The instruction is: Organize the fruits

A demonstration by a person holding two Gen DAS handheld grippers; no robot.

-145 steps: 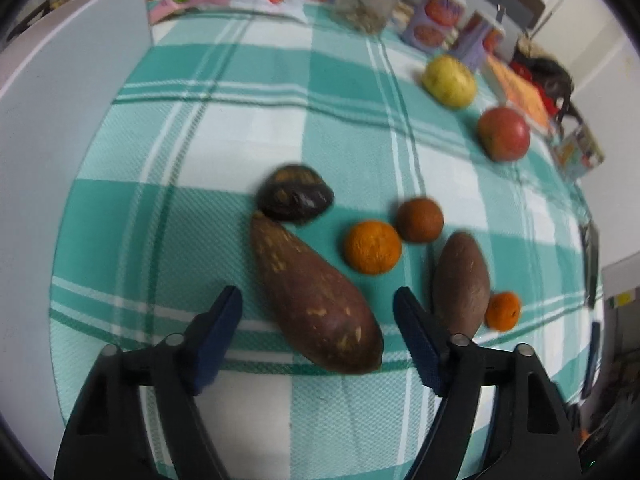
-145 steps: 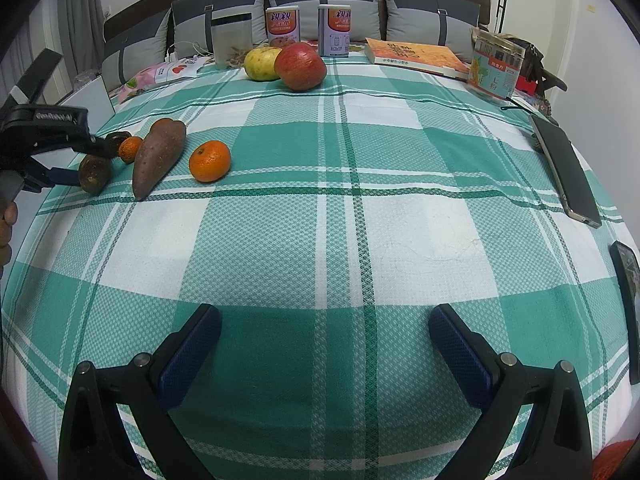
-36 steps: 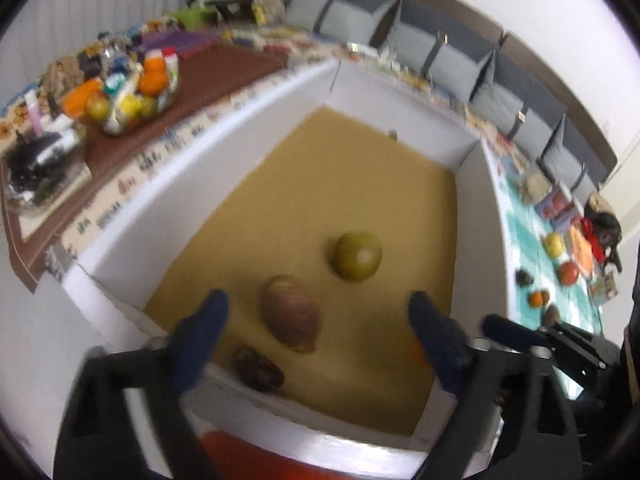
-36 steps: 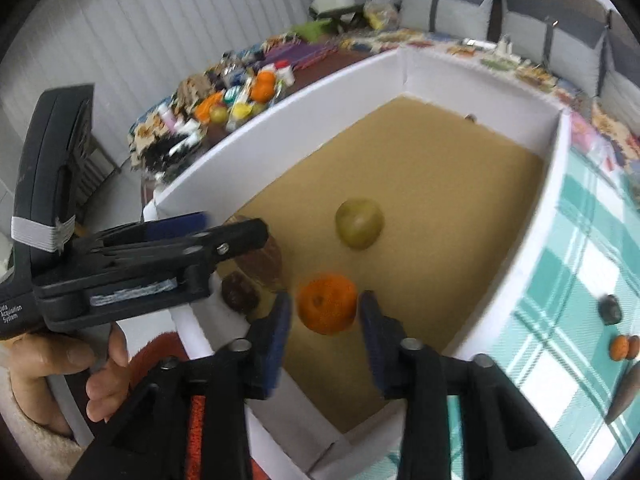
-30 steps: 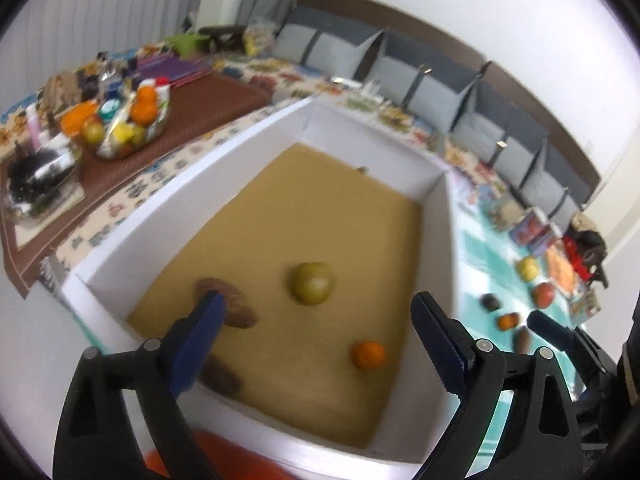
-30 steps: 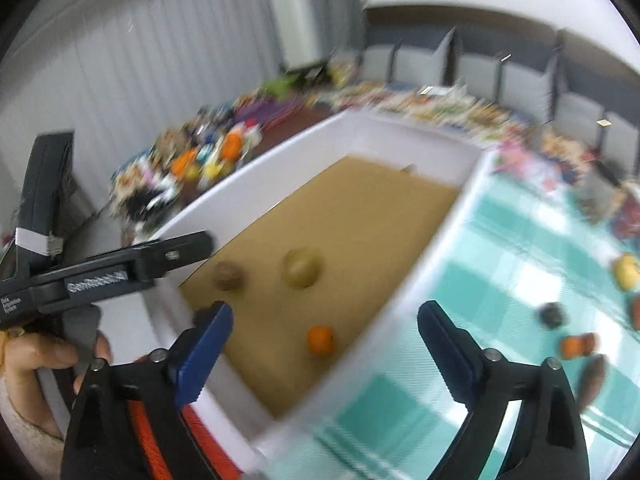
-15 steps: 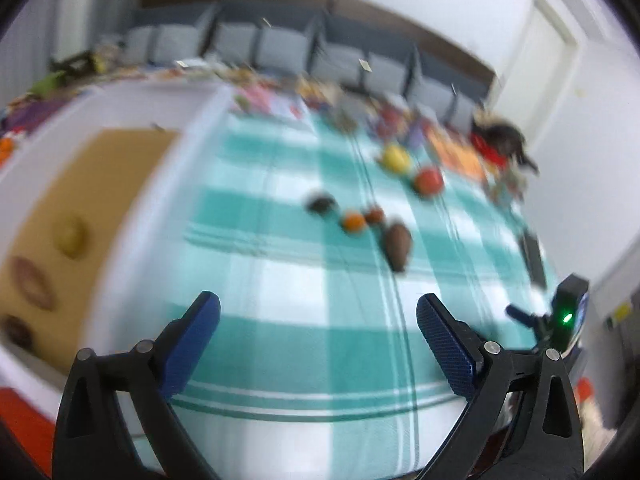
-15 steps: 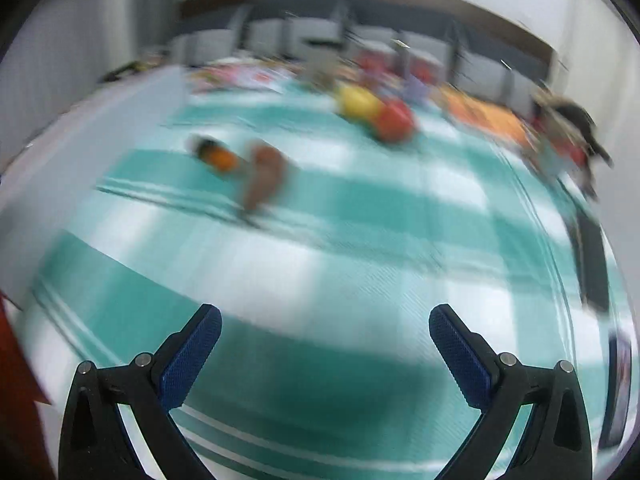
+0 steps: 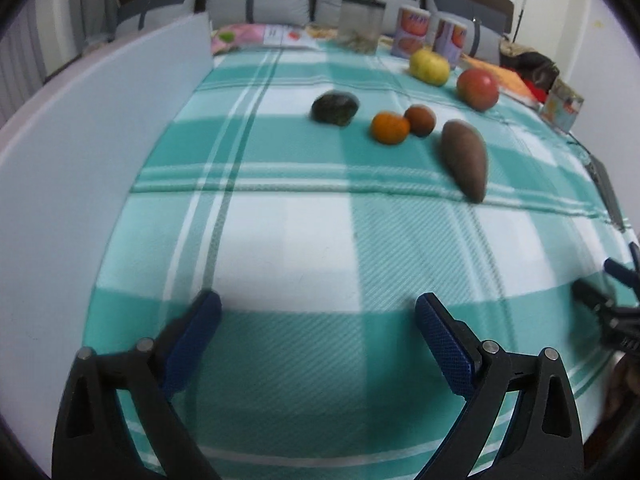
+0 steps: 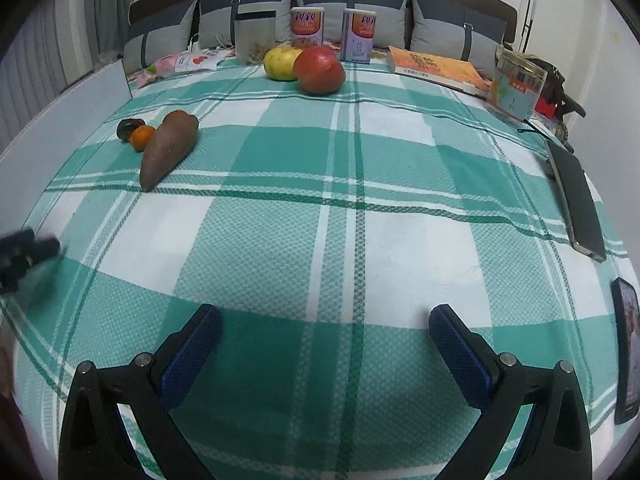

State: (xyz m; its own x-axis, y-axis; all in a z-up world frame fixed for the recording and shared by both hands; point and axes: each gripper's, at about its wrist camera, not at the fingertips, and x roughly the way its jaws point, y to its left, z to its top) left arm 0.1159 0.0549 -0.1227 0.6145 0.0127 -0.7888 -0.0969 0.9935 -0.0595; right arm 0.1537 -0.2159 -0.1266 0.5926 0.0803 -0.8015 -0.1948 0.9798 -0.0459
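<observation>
Both tools empty over the plaid cloth (image 10: 320, 240): left tool (image 9: 316, 320) spread wide; right tool (image 10: 326, 332) likewise, its jaws having just been opening. Fruit sits well ahead (sweet potato (image 10: 168, 148), orange (image 9: 390, 128), apple (image 10: 320, 70)) beside the white box wall (image 9: 80, 140).

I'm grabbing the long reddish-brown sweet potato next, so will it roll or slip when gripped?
The long reddish-brown sweet potato looks stiff, so it probably won't flex. Its tapered ends might let pads slide; mid-body seems safer. Lying lengthwise on the checked cloth, it would likely pivot rather than roll far.
</observation>
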